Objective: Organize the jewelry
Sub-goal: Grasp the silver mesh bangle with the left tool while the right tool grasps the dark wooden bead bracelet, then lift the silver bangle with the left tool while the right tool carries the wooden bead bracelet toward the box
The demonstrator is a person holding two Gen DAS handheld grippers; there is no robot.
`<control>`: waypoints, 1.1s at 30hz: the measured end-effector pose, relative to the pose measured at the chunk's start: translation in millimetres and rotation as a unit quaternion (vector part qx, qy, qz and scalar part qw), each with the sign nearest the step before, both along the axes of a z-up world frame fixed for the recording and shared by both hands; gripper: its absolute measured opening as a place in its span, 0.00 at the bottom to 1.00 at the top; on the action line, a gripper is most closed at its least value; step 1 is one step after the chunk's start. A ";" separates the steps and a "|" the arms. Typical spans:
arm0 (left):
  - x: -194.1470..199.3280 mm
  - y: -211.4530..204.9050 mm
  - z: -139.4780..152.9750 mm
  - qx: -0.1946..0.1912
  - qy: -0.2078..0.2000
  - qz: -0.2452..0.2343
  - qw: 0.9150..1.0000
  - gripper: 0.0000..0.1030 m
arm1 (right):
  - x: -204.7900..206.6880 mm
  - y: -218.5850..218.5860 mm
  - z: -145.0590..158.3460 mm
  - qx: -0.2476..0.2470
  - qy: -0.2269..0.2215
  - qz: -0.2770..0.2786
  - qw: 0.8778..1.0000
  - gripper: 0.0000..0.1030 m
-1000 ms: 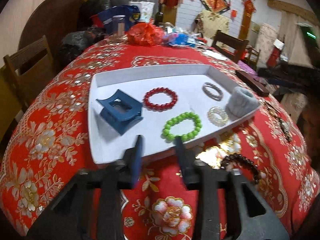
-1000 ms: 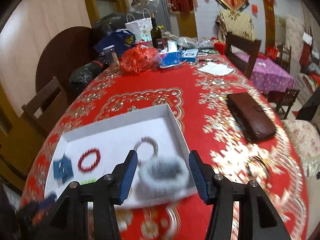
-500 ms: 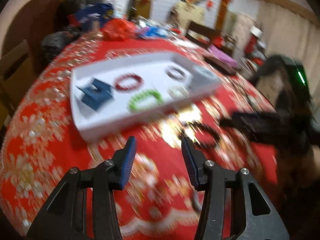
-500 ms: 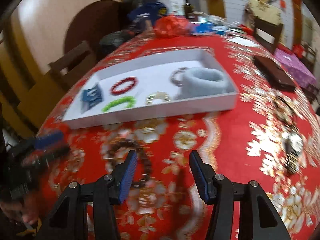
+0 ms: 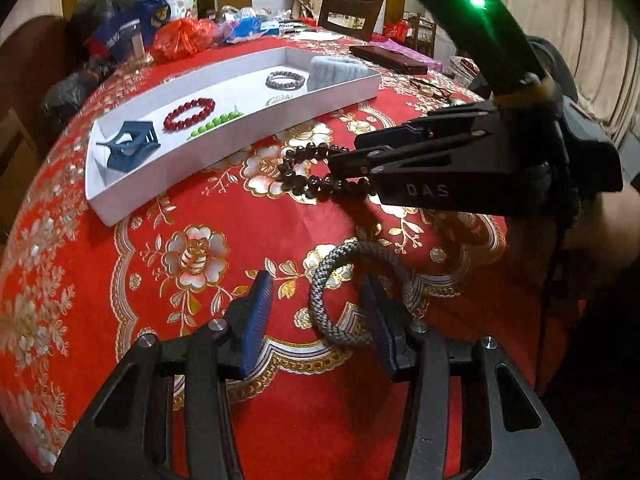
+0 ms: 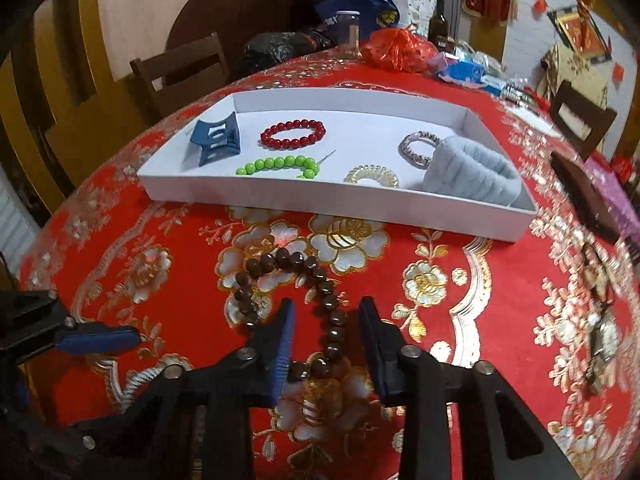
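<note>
A white tray point(image 6: 400, 204) on the red tablecloth holds a blue hair claw point(image 6: 214, 140), a red bead bracelet point(image 6: 293, 134), a green bead bracelet point(image 6: 280, 165), a clear coil tie point(image 6: 370, 175), a silver bracelet point(image 6: 418, 148) and a grey fuzzy band point(image 6: 472, 176). A dark bead bracelet point(image 6: 296, 296) lies before the tray; my right gripper point(image 6: 326, 344) is open with one strand between its fingers. A grey braided cord ring point(image 5: 344, 292) lies on the cloth; my left gripper point(image 5: 320, 320) is open around its left side. The right gripper also shows in the left wrist view point(image 5: 348, 152).
A brown case point(image 5: 394, 60) and a wristwatch point(image 6: 604, 332) lie right of the tray. Bags, a bottle point(image 6: 438, 26) and boxes crowd the table's far end. Wooden chairs point(image 6: 180, 68) stand around the table.
Both grippers pulled back from the tray toward the near table edge and lowered. The right one now straddles the dark bead bracelet, the left one the grey cord ring.
</note>
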State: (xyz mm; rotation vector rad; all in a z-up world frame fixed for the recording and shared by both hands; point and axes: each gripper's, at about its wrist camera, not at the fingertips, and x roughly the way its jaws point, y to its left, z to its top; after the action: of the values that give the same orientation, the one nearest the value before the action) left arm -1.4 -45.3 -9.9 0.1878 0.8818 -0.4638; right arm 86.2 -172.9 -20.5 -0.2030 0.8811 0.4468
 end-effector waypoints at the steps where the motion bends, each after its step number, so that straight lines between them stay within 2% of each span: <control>1: -0.7 0.2 -0.6 -0.002 -0.002 -0.001 1.000 0.39 | -1.0 0.0 0.6 -0.005 -0.002 0.000 1.000 0.20; 3: -2.3 2.0 0.3 -0.008 -0.006 0.000 1.000 0.29 | -3.0 -0.4 1.1 -0.015 -0.005 -0.003 1.000 0.09; 4: -2.2 3.1 -1.4 -0.011 -0.005 0.004 1.000 0.16 | -4.0 0.4 1.0 -0.019 -0.006 -0.004 1.000 0.08; 5: -1.2 4.5 -1.4 -0.015 -0.002 0.007 1.000 0.08 | -5.3 0.3 1.4 -0.025 -0.009 -0.006 1.000 0.08; 7: 1.4 8.0 -1.9 -0.025 0.006 0.014 1.000 0.05 | -6.9 -1.5 2.3 -0.033 -0.011 -0.017 0.999 0.08; 9: 4.6 11.9 -2.7 -0.035 0.014 0.023 0.999 0.05 | -10.2 -6.8 6.4 -0.031 -0.014 -0.028 0.999 0.08; 15: 8.7 33.8 16.7 -0.073 0.005 0.043 0.996 0.05 | -24.5 -20.9 34.8 0.027 -0.033 -0.052 0.998 0.08; 24: 12.1 41.5 32.7 -0.095 -0.006 0.050 0.994 0.05 | -50.6 -41.2 65.7 0.119 -0.055 -0.094 0.987 0.08; 33: 13.3 37.3 33.2 -0.087 -0.010 0.057 0.995 0.05 | -69.1 -50.9 78.8 0.129 -0.081 -0.133 0.979 0.08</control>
State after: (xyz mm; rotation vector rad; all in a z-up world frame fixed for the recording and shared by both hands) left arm 11.9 -8.1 23.3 -0.0183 0.8237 -0.4299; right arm 17.1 -223.7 58.3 0.1147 0.6716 0.2862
